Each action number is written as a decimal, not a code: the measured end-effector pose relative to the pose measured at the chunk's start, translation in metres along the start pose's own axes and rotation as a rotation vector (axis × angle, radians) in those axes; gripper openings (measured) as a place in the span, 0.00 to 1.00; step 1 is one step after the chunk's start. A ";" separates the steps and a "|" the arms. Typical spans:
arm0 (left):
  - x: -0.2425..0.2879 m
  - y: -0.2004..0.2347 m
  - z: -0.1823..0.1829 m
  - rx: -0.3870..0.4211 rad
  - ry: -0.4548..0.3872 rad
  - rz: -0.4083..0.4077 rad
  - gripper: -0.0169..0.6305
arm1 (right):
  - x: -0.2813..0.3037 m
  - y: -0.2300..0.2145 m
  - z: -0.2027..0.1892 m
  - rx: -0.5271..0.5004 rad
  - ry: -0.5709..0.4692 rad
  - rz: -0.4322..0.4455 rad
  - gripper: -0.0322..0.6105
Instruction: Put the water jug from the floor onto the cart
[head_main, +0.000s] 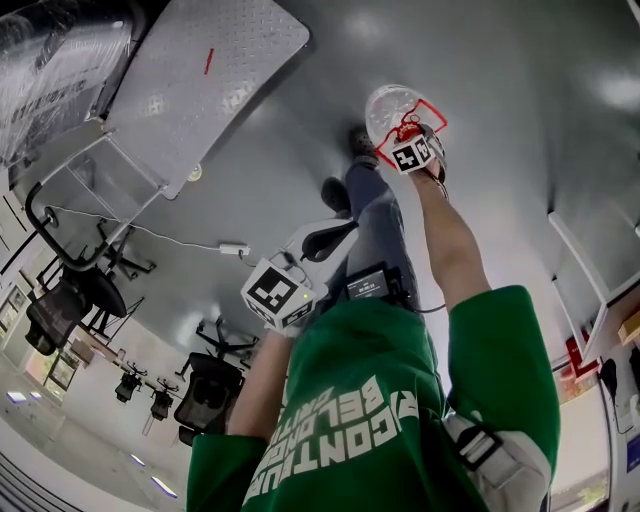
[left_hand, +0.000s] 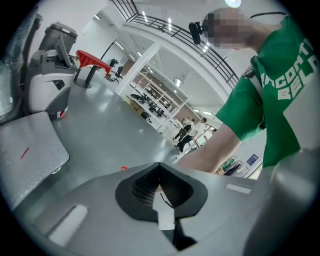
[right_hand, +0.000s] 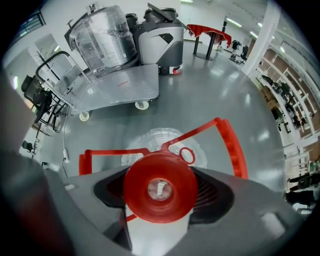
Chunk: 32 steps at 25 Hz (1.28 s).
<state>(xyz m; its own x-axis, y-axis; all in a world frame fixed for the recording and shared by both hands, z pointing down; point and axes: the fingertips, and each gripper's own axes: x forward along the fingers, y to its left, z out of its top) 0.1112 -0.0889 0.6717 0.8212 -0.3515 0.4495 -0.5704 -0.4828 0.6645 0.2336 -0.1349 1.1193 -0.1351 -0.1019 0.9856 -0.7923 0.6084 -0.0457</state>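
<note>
Since the cart (head_main: 200, 70) stands well apart from the water jug (head_main: 385, 108), at about 10 o'clock of it in the head view, the carry will be long. The likeliest failure, judged from here, is a slip: a jug of this bulk, held only by its smooth top, could tilt, swing or drop. The jug stands upright on the floor directly beneath the right gripper (head_main: 408, 140), which points down at it. The left gripper (left_hand: 160, 167) hangs aside, jaws together on nothing. The right jaws stand wide apart. The red handle (right_hand: 231, 145) sweeps from 9 to 3 o'clock beyond them, and the red cap (right_hand: 159, 186) sits between them, not visibly clamped.
</note>
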 end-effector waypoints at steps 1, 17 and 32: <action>0.000 0.001 -0.002 0.000 -0.003 0.001 0.04 | 0.000 -0.001 -0.001 -0.003 0.007 -0.005 0.52; -0.015 0.012 0.033 0.063 -0.102 0.039 0.04 | -0.057 -0.010 0.020 -0.025 -0.024 0.017 0.52; -0.060 -0.002 0.103 0.160 -0.332 0.152 0.04 | -0.245 -0.060 0.133 -0.127 -0.327 -0.048 0.52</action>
<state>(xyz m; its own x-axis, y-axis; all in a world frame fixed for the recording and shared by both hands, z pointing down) 0.0612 -0.1495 0.5824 0.6921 -0.6560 0.3011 -0.7021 -0.5148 0.4920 0.2355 -0.2510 0.8592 -0.2994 -0.3665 0.8809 -0.7248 0.6879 0.0399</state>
